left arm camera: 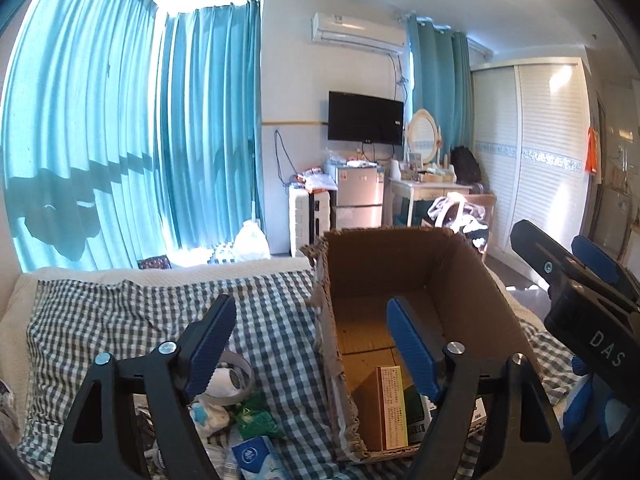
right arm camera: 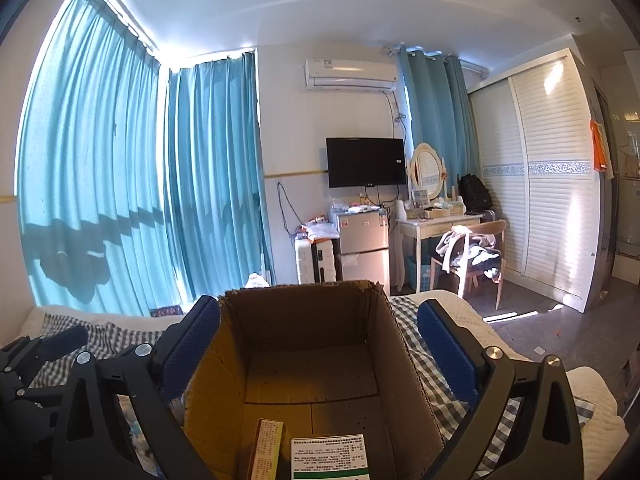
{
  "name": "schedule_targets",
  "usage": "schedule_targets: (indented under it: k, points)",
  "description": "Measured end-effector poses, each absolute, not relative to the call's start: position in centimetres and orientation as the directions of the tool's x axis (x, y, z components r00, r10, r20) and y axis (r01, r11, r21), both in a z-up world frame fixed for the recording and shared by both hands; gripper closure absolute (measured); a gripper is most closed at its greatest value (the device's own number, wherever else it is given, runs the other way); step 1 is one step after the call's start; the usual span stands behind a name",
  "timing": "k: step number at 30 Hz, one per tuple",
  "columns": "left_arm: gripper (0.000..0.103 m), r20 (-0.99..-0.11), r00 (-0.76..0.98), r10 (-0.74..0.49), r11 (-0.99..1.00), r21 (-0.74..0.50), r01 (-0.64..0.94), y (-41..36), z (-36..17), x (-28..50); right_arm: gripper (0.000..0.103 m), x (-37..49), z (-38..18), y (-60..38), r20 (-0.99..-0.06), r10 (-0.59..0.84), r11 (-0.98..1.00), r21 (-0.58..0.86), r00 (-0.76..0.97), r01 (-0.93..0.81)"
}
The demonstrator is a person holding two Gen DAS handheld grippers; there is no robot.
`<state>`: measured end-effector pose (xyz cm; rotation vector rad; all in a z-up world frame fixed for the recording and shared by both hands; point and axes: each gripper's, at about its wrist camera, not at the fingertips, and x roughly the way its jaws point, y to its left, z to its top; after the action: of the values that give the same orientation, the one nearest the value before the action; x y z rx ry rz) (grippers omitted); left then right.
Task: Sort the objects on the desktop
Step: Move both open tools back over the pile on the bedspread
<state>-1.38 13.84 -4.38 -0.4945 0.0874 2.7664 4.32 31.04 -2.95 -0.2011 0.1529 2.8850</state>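
Observation:
An open cardboard box stands on a checked cloth. Inside it lie a brown and yellow carton and a green and white carton. My left gripper is open and empty, straddling the box's left wall. Loose items lie left of the box: a white round object, a green wrapper and a blue and white pack. My right gripper is open and empty above the box, with the same cartons below it. It also shows in the left wrist view.
The cloth covers a white padded surface whose right edge drops to a dark floor. Beyond are teal curtains, a small fridge, a dressing table with chair and a wardrobe.

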Motion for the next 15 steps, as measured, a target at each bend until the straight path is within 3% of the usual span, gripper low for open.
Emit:
schedule_targets:
  k: [5,7,15]
  points:
    - [0.01,-0.276,-0.921,0.276,-0.957,0.01,-0.29,11.4,-2.4,0.2,0.002,5.8,-0.7,29.9,-0.106,0.237,-0.964,0.099,-0.966,-0.248]
    - [0.0,-0.246,-0.934,0.259,-0.963,0.011,-0.27,10.2,-1.4,0.6,0.0,6.5,0.1,29.6,-0.084,0.23,-0.964,0.113,-0.97,-0.239]
    - [0.0,-0.162,-0.971,0.174,-0.985,-0.024,-0.173,5.0,1.3,1.6,0.0,7.6,2.3,25.8,-0.026,0.213,-0.973,0.079,-0.977,-0.215]
